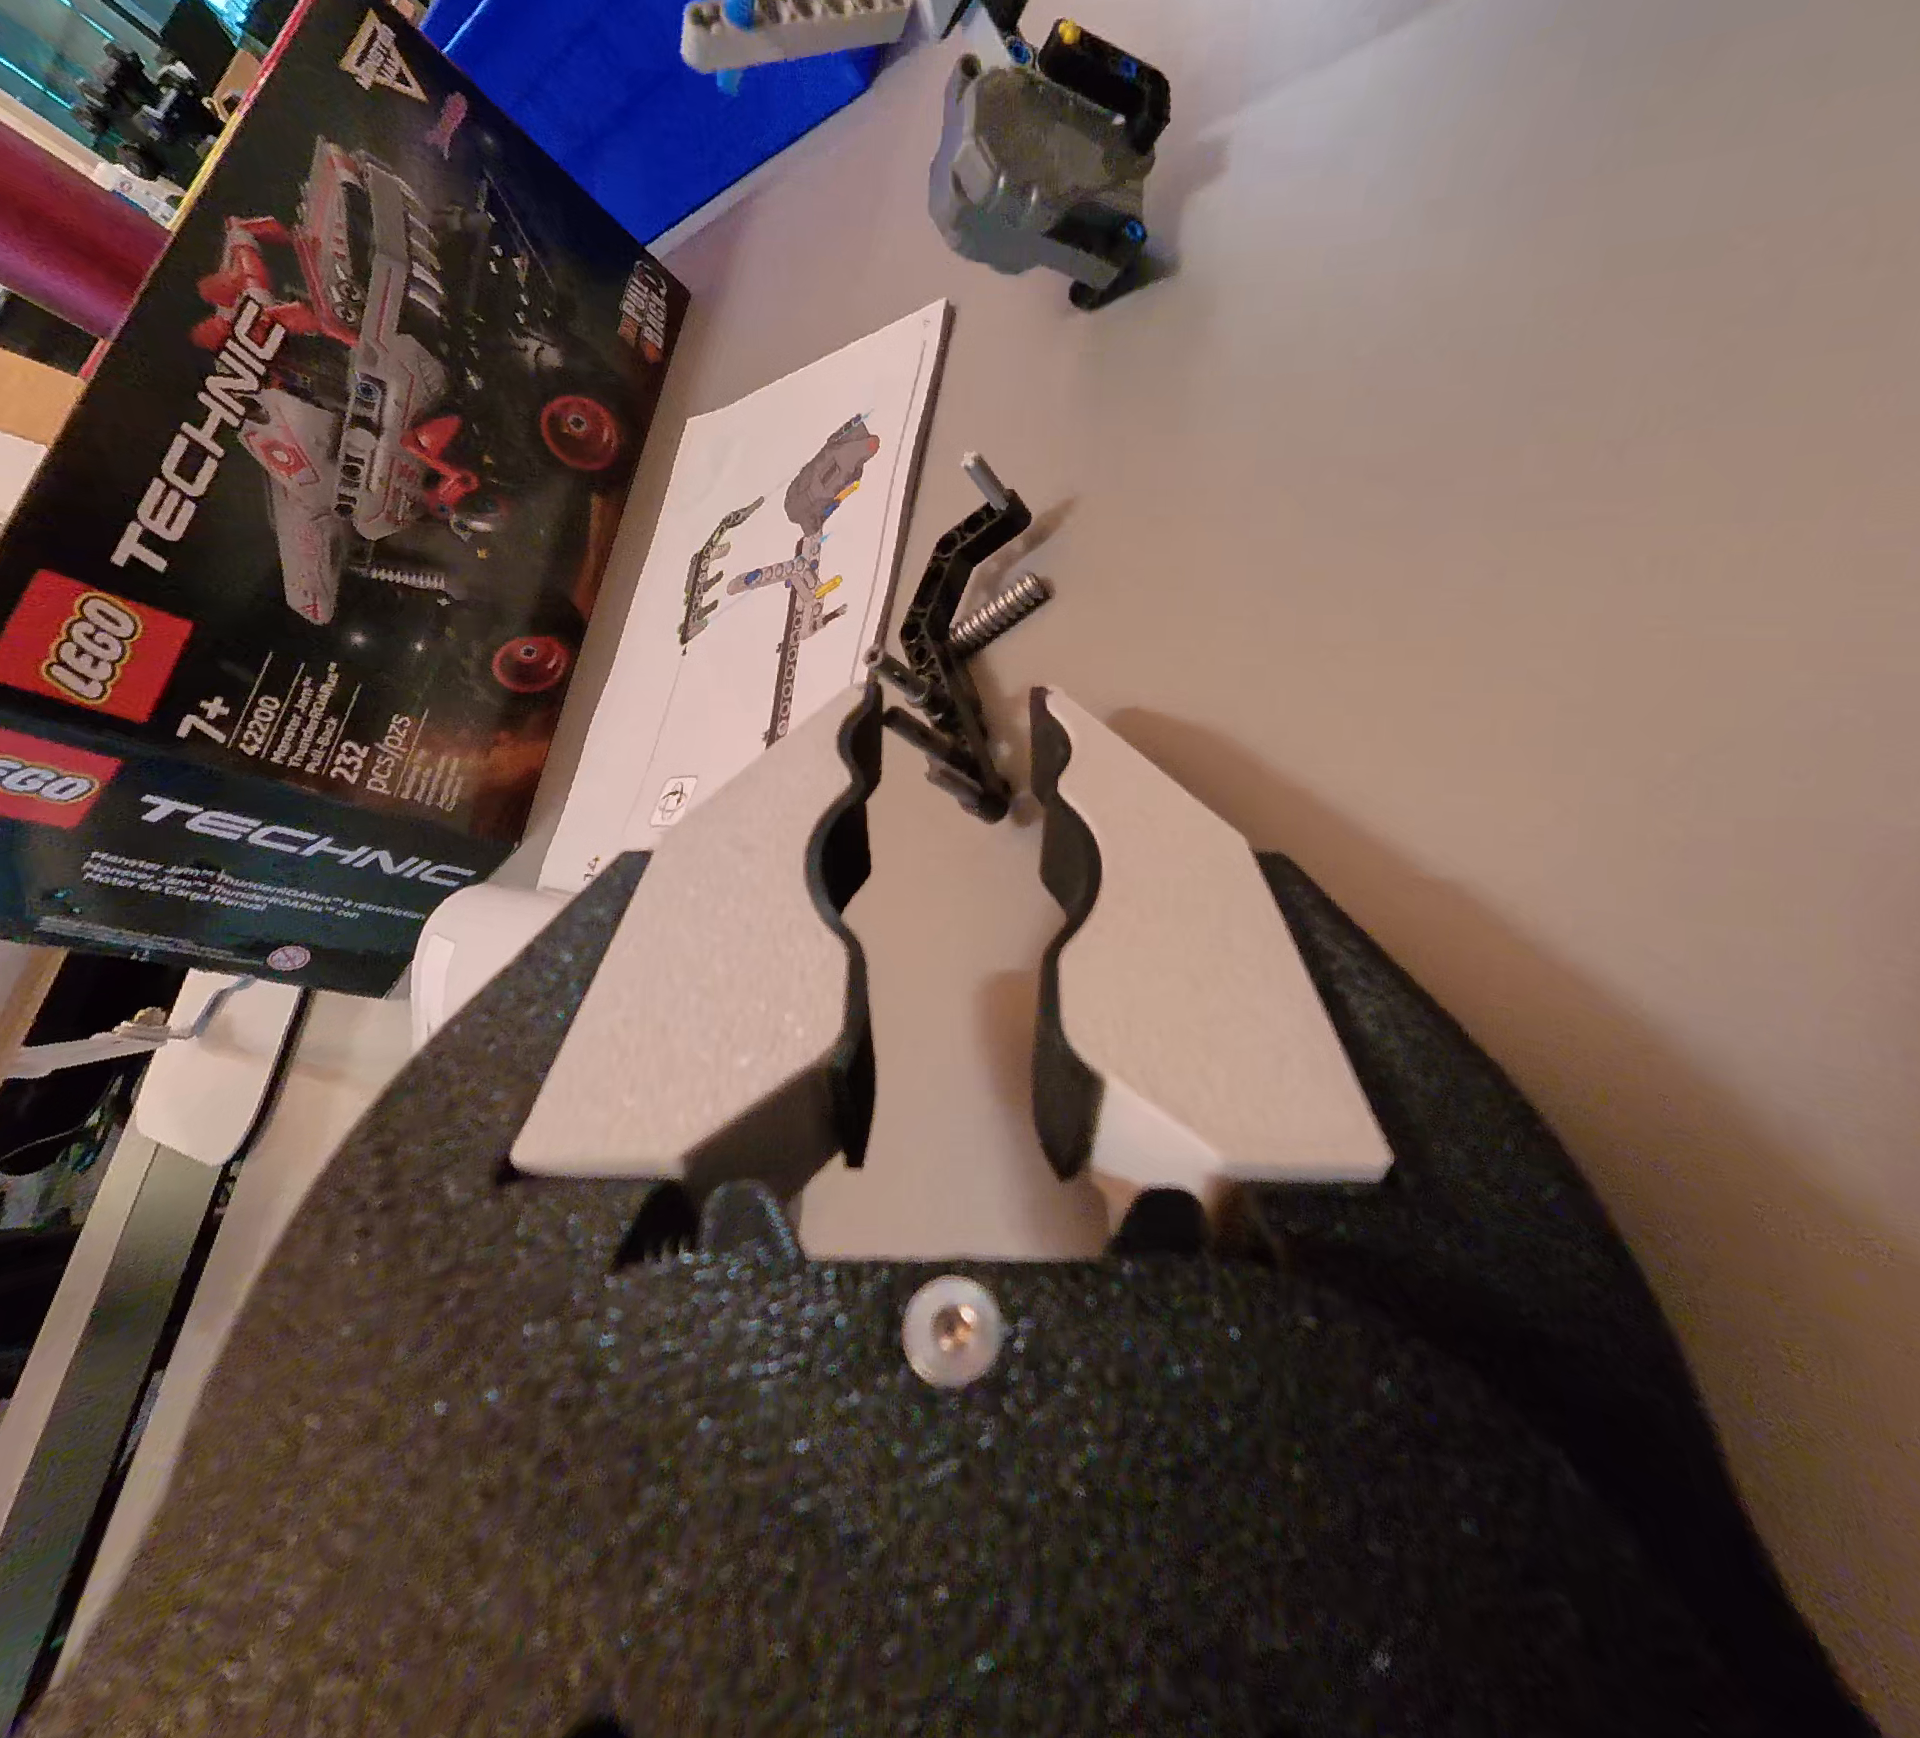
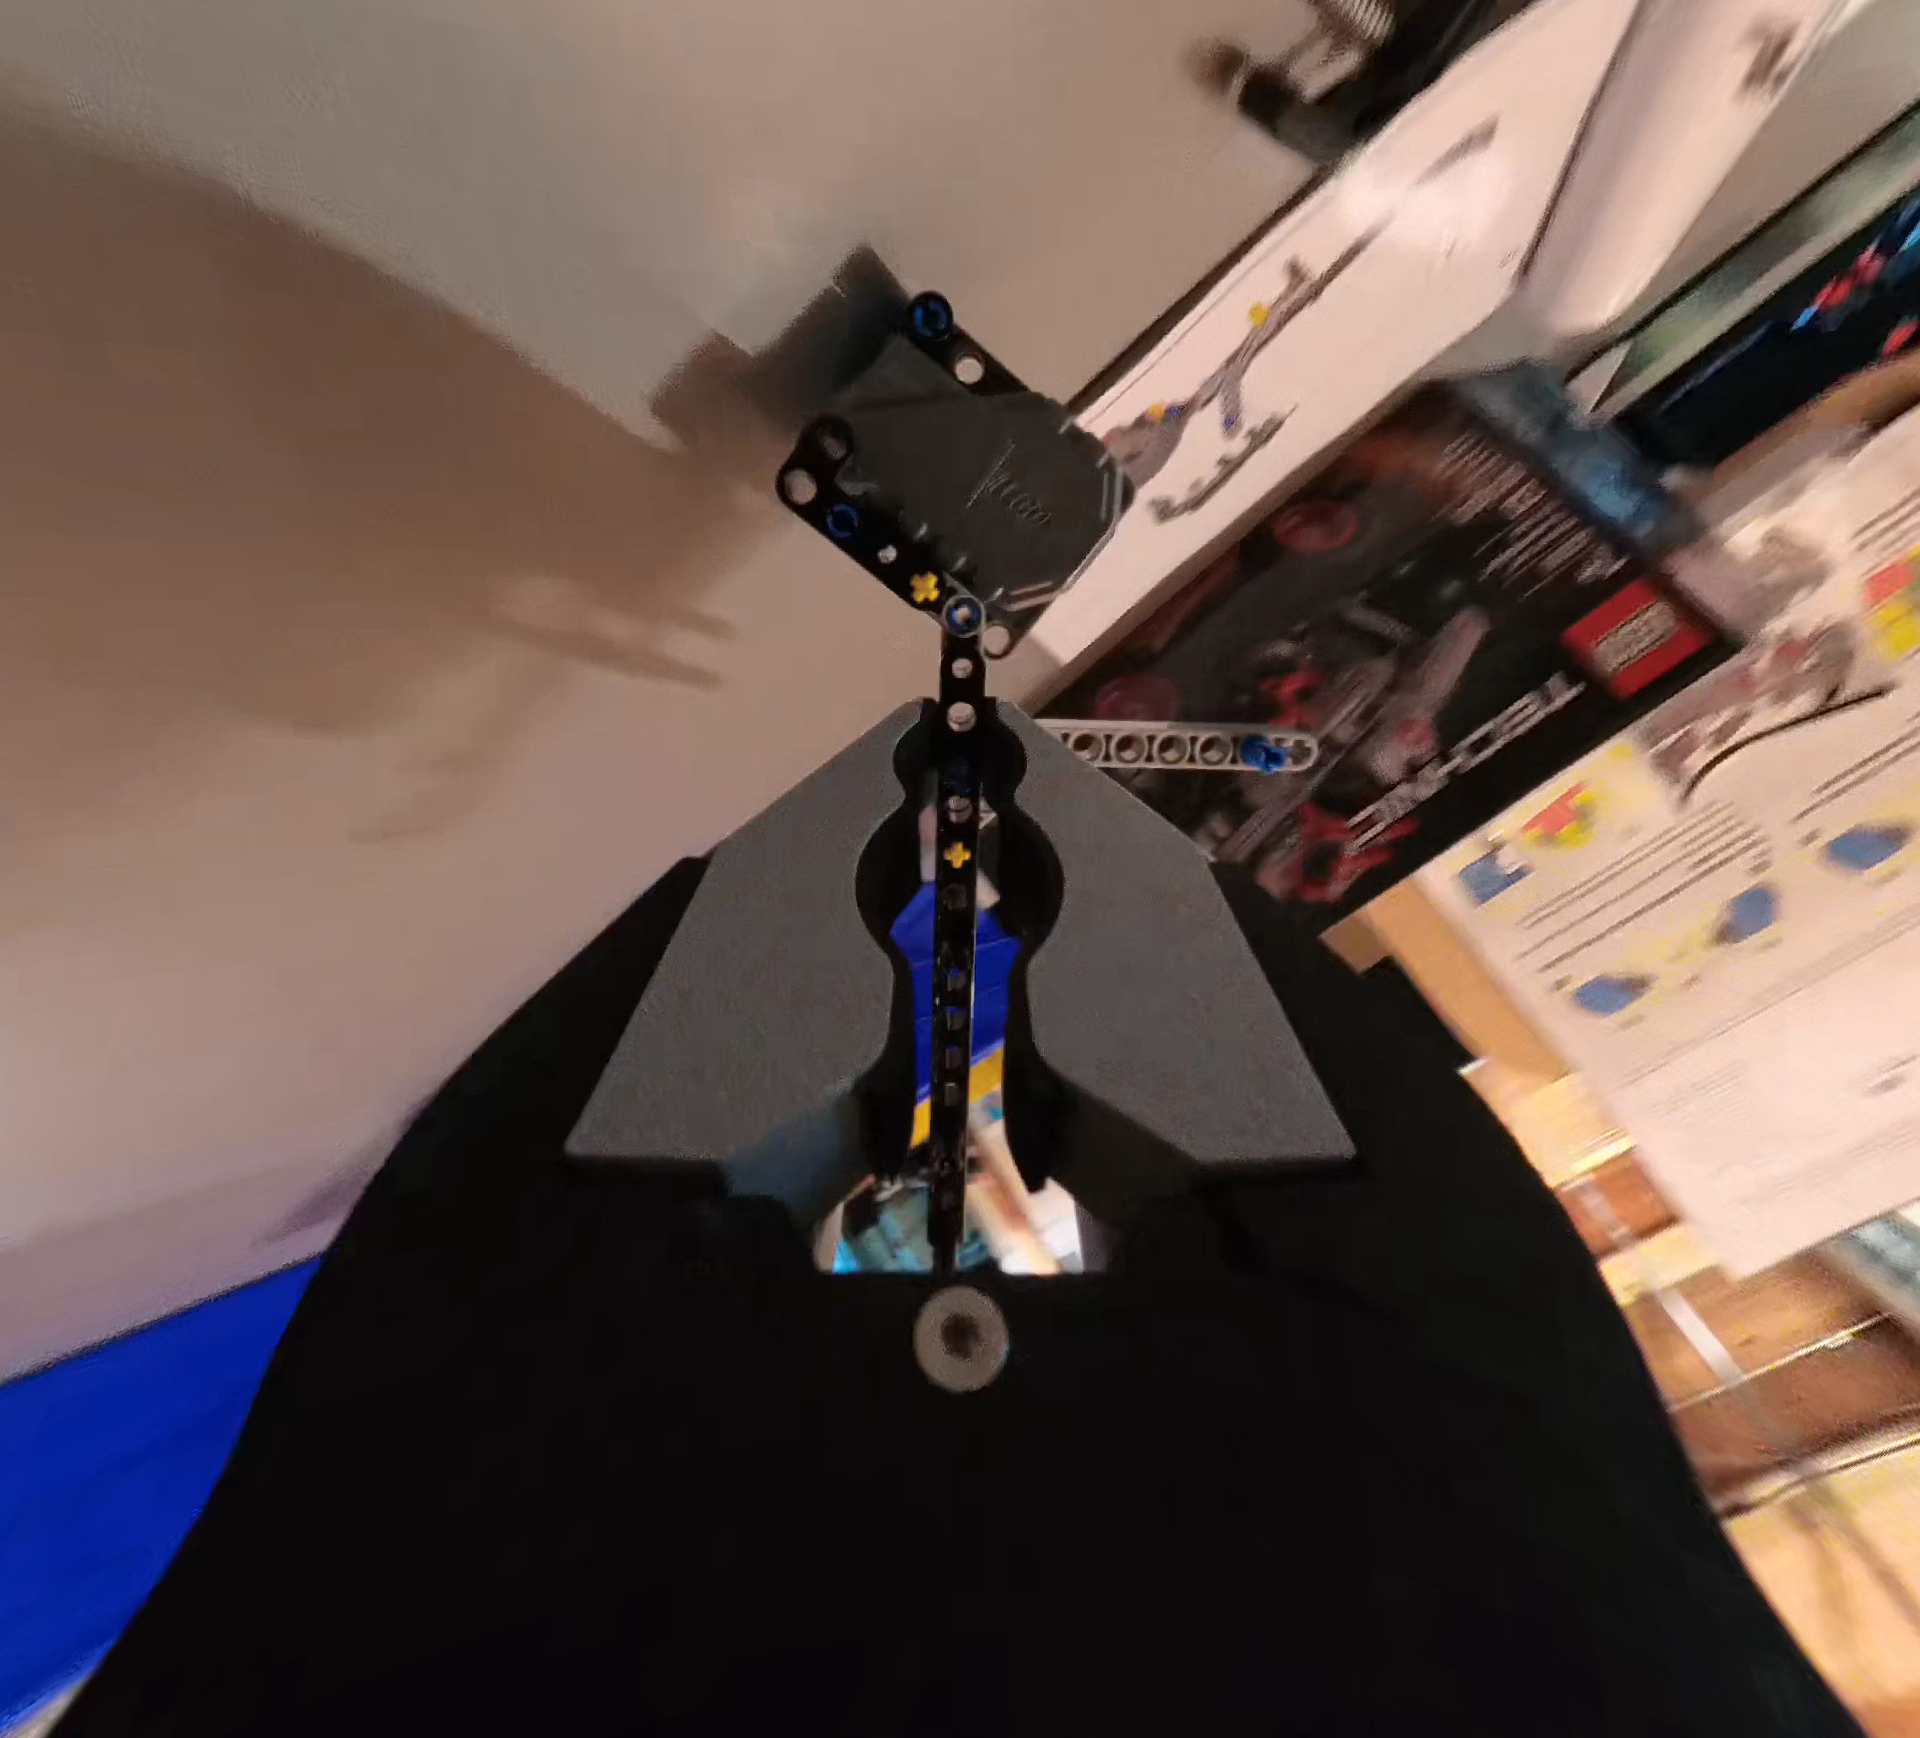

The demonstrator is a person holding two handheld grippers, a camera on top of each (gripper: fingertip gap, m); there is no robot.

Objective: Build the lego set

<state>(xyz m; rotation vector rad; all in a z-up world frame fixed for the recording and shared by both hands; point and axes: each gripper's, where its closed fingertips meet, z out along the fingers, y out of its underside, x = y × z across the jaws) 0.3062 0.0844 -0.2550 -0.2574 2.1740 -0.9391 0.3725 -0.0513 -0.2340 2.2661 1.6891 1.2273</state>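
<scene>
My left gripper (image 1: 951,714) is open low over the table, its pale fingers on either side of the near end of a bent black beam (image 1: 940,639) with pins. A metal spring (image 1: 1003,606) lies beside that beam. My right gripper (image 2: 961,732) is shut on a long black beam (image 2: 954,909). The beam's far tip meets the dark grey motor block (image 2: 966,462), which rests on the table (image 2: 520,78). A light grey beam with a blue pin (image 2: 1179,746) sticks out sideways at the right fingertip. The left wrist view shows the block (image 1: 1039,161) and the grey beam (image 1: 800,21) far off.
The open instruction booklet (image 1: 800,545) lies left of the bent beam, with the set's box (image 1: 312,493) beyond it. Blue bins (image 1: 644,26) stand at the table's far edge. In the right wrist view the booklet (image 2: 1351,317), box (image 2: 1403,628) and printed sheets (image 2: 1714,909) are on the right.
</scene>
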